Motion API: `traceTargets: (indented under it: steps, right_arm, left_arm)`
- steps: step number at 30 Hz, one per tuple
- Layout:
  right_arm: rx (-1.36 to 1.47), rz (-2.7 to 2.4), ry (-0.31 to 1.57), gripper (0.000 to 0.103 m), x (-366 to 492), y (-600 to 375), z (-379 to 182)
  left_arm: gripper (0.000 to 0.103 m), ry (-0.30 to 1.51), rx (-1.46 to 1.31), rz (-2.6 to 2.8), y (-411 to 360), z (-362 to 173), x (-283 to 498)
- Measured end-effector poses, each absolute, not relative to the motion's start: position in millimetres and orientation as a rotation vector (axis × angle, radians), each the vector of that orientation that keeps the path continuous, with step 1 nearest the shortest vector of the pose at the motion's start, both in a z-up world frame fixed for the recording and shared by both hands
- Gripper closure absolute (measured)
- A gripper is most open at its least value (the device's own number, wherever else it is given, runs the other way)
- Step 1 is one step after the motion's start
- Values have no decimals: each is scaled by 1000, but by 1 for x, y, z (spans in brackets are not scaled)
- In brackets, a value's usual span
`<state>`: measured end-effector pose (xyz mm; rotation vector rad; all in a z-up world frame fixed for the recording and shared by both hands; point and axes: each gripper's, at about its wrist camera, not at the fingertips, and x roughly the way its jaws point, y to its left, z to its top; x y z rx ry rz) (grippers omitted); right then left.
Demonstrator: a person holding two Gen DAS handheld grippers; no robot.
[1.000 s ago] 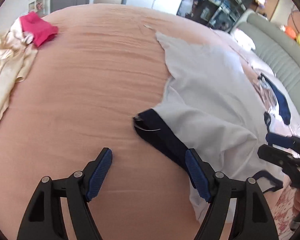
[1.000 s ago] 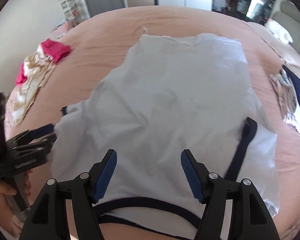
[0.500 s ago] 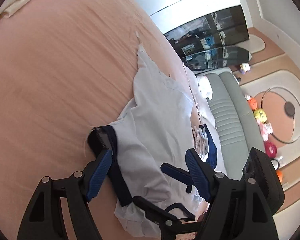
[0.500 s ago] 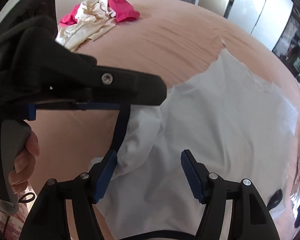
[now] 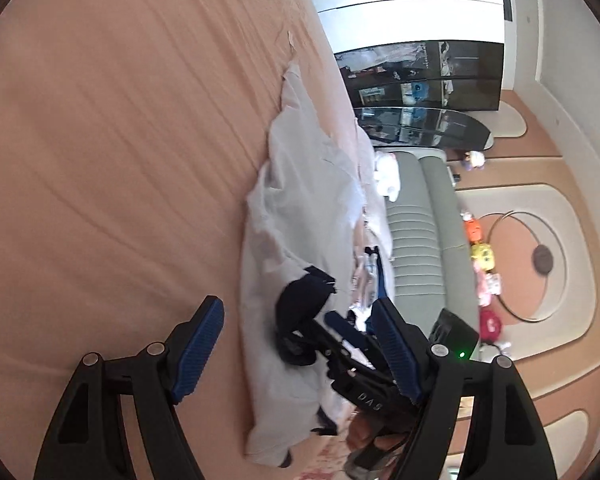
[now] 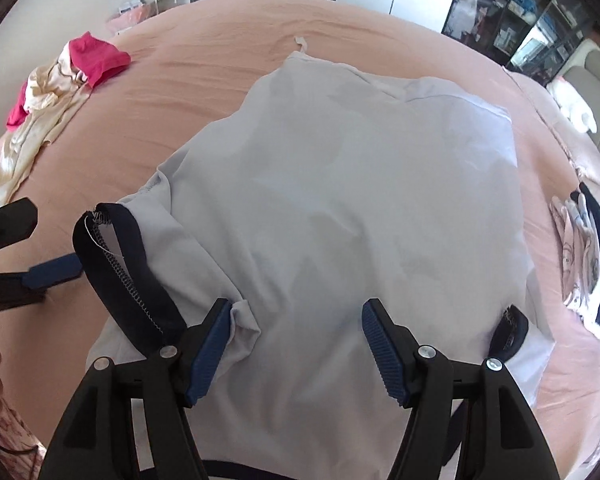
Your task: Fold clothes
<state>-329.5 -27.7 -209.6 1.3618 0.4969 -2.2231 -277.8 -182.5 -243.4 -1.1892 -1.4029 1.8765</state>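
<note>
Pale blue T-shirt with navy-trimmed sleeves (image 6: 340,208) lies spread on the peach-sheeted bed (image 6: 204,80). Right tool (image 6: 296,344), angled steeply down over the shirt's near end, is released. Left tool (image 5: 296,352), rolled sideways beside the shirt's navy sleeve cuff (image 6: 116,264), is released, gripping nothing.

One pale blue T-shirt (image 6: 340,200) with navy sleeve cuffs lies spread on one peach-sheeted bed (image 6: 220,40). Two more heaps of clothing lie on the sheet: one cream and pink pile (image 6: 60,92) at the far left and one patterned white and navy garment (image 6: 584,264) at the right edge. Two grippers show: the right gripper (image 6: 296,344) and the left gripper (image 5: 296,356).
</note>
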Motion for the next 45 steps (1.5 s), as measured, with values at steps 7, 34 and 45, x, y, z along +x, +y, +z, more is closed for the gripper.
traceTargets:
  steps: [7, 34, 45]
  right_arm:
    - [1316, -2124, 380, 36, -305, -18, -185]
    - [1375, -2220, 316, 35, -313, 9, -201]
    - [1259, -2148, 347, 35, -326, -39, -190]
  left_arm:
    - [23, -1317, -1063, 1671, -141, -212, -299]
    - [82, 264, -1303, 2323, -44, -206, -224]
    - [89, 220, -1318, 2349, -97, -204, -193]
